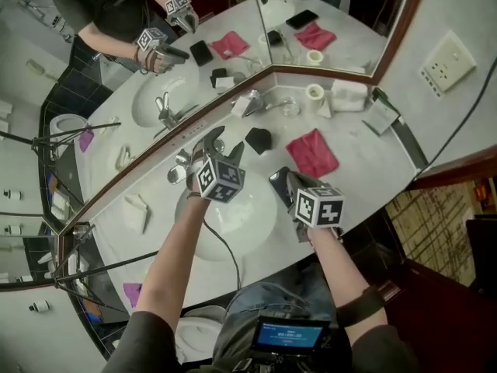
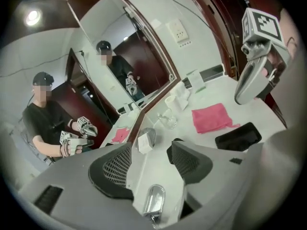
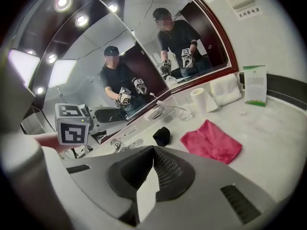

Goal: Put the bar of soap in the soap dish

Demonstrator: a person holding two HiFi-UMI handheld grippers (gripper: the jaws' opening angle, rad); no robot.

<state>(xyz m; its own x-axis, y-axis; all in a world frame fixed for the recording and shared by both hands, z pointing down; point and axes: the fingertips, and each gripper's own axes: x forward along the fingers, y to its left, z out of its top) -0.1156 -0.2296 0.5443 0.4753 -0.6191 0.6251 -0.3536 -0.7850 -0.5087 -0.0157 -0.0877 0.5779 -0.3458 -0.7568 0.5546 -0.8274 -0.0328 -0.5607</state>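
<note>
A white bar of soap (image 2: 143, 143) rests against a small chrome soap dish (image 2: 151, 135) at the mirror's foot; both show in the head view as soap (image 1: 242, 104) and dish (image 1: 257, 102). My left gripper (image 1: 221, 143) hangs over the faucet, some way short of them. Its jaws (image 2: 147, 152) stand open with nothing between them and point toward the soap. My right gripper (image 1: 289, 186) hovers at the basin's right rim with its jaws (image 3: 154, 150) shut and empty.
A chrome faucet (image 2: 154, 202) sits right under the left gripper. On the counter are a black lump (image 1: 258, 139), a pink cloth (image 1: 312, 152), a black phone (image 2: 238, 137), a glass (image 1: 289, 107), a paper roll (image 1: 314, 92) and a folded white towel (image 1: 349, 95). The basin (image 1: 233, 228) lies near me.
</note>
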